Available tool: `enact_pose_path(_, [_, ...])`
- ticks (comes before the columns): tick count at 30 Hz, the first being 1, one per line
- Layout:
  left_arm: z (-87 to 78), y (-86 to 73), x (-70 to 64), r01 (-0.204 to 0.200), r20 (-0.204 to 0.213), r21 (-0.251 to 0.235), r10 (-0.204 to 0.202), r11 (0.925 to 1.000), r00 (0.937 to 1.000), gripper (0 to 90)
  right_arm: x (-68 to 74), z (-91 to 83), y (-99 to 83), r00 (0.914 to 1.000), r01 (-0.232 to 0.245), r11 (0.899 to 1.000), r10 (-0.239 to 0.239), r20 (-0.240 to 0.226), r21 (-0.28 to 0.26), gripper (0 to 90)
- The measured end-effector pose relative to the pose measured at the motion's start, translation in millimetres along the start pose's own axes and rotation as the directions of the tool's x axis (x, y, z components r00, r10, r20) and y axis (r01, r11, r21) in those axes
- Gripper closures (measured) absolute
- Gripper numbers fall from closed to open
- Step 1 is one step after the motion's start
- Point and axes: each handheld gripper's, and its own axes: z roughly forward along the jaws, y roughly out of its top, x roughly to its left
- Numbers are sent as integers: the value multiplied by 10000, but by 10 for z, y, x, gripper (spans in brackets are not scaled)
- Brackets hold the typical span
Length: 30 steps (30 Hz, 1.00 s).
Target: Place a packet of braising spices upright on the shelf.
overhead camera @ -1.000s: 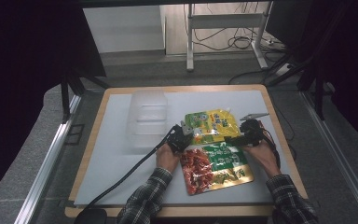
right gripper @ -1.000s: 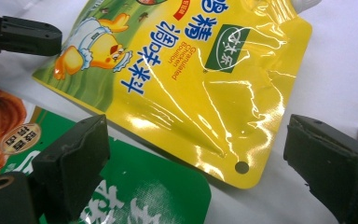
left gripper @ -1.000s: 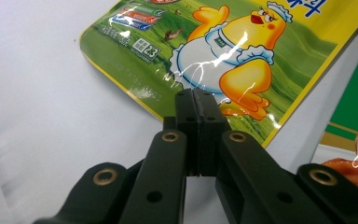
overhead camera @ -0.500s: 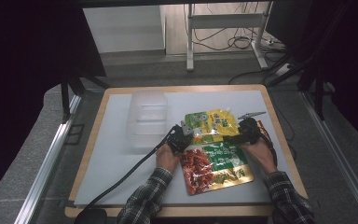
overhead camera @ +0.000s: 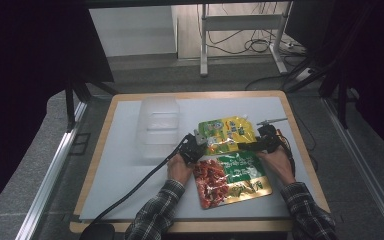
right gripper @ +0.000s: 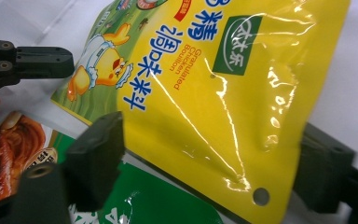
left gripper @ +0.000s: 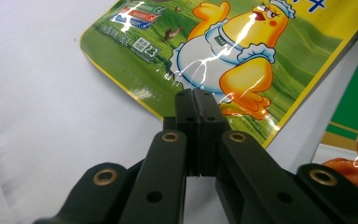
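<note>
Yellow pouch (right gripper: 205, 93) between right jaws

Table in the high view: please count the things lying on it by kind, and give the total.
Food pouches: 2, the yellow-green chicken pouch and the green-red pouch
Clear plastic containers: 1
Hand-held grippers: 2, left, right
Total: 5

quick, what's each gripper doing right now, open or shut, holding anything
Left gripper: shut, jaws pressed together at the edge of the yellow chicken pouch, holding nothing.
Right gripper: open, jaws either side of that pouch's corner.
</note>
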Motion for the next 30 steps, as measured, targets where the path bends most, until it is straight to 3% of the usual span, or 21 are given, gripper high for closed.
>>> enact_pose_path(2, [0,-1,-5,24,-15,-4,-24,10000,10000,900,-18,-43,12,9999,-109,9997,107,-80,-201,364])
enact_pose_path(4, [-1,0,-12,-49,-72,-1,49,10000,10000,900,-29,-72,25,9980,-397,9982,374,-506,-446,436])
enact_pose_path(8, [-2,-1,-19,-37,-106,-18,36,10000,9999,900,30,-57,42,9994,168,9995,-160,293,-256,569])
enact_pose_path(12, [-11,1,-25,-250,-218,35,250,9997,9994,900,6,-76,46,9984,83,9996,-67,562,-285,713])
enact_pose_path(14, [-8,0,-39,-81,-235,-63,79,9999,9997,900,9,-83,44,9962,225,9995,-204,845,-241,830])
enact_pose_path(18, [-12,2,-41,-66,-254,-85,64,9999,9997,900,58,-77,40,9913,517,9986,-496,1219,-140,884])
enact_pose_path(21, [-27,6,-39,-280,-353,24,281,9996,9990,898,99,-83,59,9872,679,9977,-670,1451,-10,887])
enact_pose_path(26, [-77,24,-26,-343,-619,144,351,9993,9975,831,109,-121,90,9886,646,9978,-625,1369,-113,888])
enact_pose_path(30, [-137,52,-15,-172,-427,8,172,9999,9989,795,123,-168,122,9909,586,9978,-544,1234,-310,889])
